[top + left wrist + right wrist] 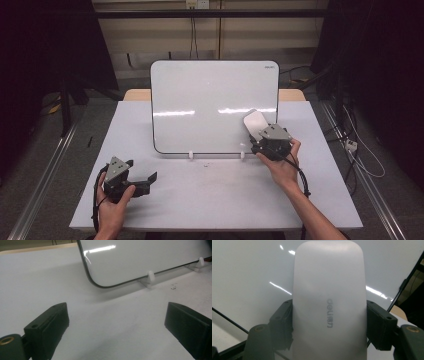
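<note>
From the high view, the right gripper held a white eraser against the lower right part of the whiteboard, which stood propped on the table — the left gripper rested low at the near left, well apart from the board. In the left gripper view its jaws stood spread wide over bare table, nothing between them. In the right gripper view both jaws were clamped on the eraser's sides — its face close against the board.

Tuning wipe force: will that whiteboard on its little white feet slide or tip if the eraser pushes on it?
Probably stiff: the whiteboard looks flat and unbowed. It leans back on two small clip feet, so a firm push may tip or skid it on the smooth table. The glossy face should let the eraser glide.
</note>
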{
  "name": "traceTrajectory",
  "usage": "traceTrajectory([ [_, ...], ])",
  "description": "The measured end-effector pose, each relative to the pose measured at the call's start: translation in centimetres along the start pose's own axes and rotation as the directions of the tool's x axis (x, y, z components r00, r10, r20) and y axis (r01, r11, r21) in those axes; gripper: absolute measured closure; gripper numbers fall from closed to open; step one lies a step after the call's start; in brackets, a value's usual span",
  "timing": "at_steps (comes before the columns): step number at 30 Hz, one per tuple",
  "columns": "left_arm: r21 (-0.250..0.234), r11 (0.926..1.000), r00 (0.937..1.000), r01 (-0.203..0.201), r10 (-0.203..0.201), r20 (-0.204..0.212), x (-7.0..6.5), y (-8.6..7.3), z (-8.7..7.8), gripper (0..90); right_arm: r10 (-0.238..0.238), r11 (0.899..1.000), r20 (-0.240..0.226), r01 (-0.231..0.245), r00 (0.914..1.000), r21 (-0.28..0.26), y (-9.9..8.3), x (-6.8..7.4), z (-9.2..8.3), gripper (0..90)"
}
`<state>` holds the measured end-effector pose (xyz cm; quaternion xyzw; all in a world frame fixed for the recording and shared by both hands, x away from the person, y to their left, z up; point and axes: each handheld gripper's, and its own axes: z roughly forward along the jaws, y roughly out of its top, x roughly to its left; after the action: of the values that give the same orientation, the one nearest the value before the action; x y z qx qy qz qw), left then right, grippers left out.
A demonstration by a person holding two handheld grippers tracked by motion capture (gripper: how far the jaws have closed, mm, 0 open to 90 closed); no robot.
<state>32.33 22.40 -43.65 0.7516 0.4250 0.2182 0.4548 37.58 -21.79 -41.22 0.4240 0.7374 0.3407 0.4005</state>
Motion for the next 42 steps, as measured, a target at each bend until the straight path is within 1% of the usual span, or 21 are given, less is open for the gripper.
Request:
traceTrajectory([
  [1,-0.004,1.0,1.0,0.002,-0.002,0.002,0.0,0.0,0.0,5.4,-0.011,1.0,0.01,0.011,0.9999,0.009,-0.1,0.0,0.1,31.2],
  [3,-0.012,0.9999,1.0,-0.005,0.005,0.004,-0.2,0.1,-0.1,5.4,-0.004,1.0,0.008,0.003,1.0,0.021,-0.4,-0.2,0.4,31.2],
  [5,-0.011,0.9999,0.9999,-0.007,0.007,0.01,-0.3,0.1,0.0,5.4,-0.031,0.999,0.025,0.03,0.9992,0.022,-0.5,0.0,0.6,31.1],
  [8,-0.004,1.0,0.9999,-0.008,0.008,0.011,-0.1,0.1,0.1,5.4,-0.038,0.999,0.021,0.038,0.999,0.021,-0.5,-0.1,0.6,31.1],
  [10,-0.009,1.0,0.9999,-0.004,0.004,0.011,-0.1,0.1,0.1,5.4,-0.06,0.998,0.021,0.06,0.9979,0.022,-0.5,-0.1,0.7,31.1],
  [14,-0.01,0.9999,0.9998,-0.006,0.006,0.02,-0.2,0.1,0.1,5.4,-0.06,0.998,0.019,0.059,0.998,0.023,-0.5,-0.2,0.7,31.0],
  [16,-0.015,0.9998,0.9997,-0.013,0.013,0.019,-0.2,0.1,0.1,5.4,-0.042,0.999,0.006,0.042,0.9991,0.027,-0.5,-0.3,0.7,30.3],
  [18,-0.01,0.9999,0.9997,-0.006,0.006,0.025,-0.1,0.0,0.1,5.4,-0.013,0.999,-0.01,0.013,0.9999,0.031,-0.6,-0.5,0.6,29.2],
  [19,-0.004,0.9999,0.9996,-0.01,0.011,0.026,0.0,0.0,0.1,5.4,-0.009,1.0,-0.018,0.009,0.9998,0.029,-0.6,-0.6,0.6,27.3],
  [21,-0.013,0.9999,0.9996,-0.004,0.004,0.027,0.0,0.1,0.1,5.4,0.006,1.0,-0.033,-0.005,0.9994,0.029,-0.5,-0.9,0.5,24.2],
  [22,-0.016,0.9999,0.9996,-0.002,0.003,0.028,0.0,0.1,0.2,5.4,0.022,0.999,-0.037,-0.021,0.9991,0.03,-0.5,-1.0,0.4,21.6],
  [24,-0.012,0.9999,0.9996,-0.006,0.007,0.028,0.0,0.1,0.2,5.4,0.063,0.997,-0.054,-0.062,0.9965,0.036,-0.6,-1.3,0.3,12.4],
  [26,-0.011,0.9999,0.9997,-0.003,0.003,0.026,0.0,0.0,0.2,5.4,0.086,0.996,-0.069,-0.084,0.9939,0.038,-0.6,-1.5,0.1,9.9],
  [29,-0.008,1.0,0.9998,-0.001,0.001,0.021,0.1,0.0,0.2,5.4,0.135,0.991,-0.121,-0.132,0.9834,0.032,-0.5,-1.8,-0.4,6.9],
  [32,0.002,1.0,0.9996,0.001,-0.002,0.029,0.1,-0.2,0.2,5.5,0.16,0.987,-0.164,-0.156,0.9734,0.038,-0.5,-2.1,-0.8,4.4],
  [34,0.003,1.0,0.9996,-0.002,0.002,0.03,0.2,-0.1,0.2,5.5,0.159,0.987,-0.156,-0.152,0.9748,0.054,-0.7,-2.2,-1.0,4.8],
  [35,-0.004,1.0,0.9996,0.001,-0.001,0.027,0.2,-0.1,0.2,5.5,0.169,0.985,-0.152,-0.162,0.9739,0.058,-0.8,-2.3,-1.2,4.7],
  [36,-0.008,1.0,0.9996,0.004,-0.004,0.028,0.3,0.0,0.2,5.5,0.185,0.982,-0.155,-0.178,0.9704,0.061,-1.0,-2.4,-1.3,4.8],
  [37,-0.008,1.0,0.9997,-0.001,0.001,0.025,0.4,0.0,0.1,5.5,0.206,0.978,-0.163,-0.198,0.9649,0.061,-1.1,-2.5,-1.5,4.8],
  [38,-0.011,0.9999,0.9997,0.005,-0.004,0.023,0.4,0.0,0.1,5.5,0.219,0.975,-0.174,-0.213,0.9599,0.058,-1.3,-2.6,-1.7,4.7],
  [42,-0.016,0.9997,0.9996,0.018,-0.018,0.021,0.6,0.0,0.1,5.5,0.233,0.973,-0.184,-0.228,0.9549,0.044,-2.0,-2.7,-2.8,5.2],
])
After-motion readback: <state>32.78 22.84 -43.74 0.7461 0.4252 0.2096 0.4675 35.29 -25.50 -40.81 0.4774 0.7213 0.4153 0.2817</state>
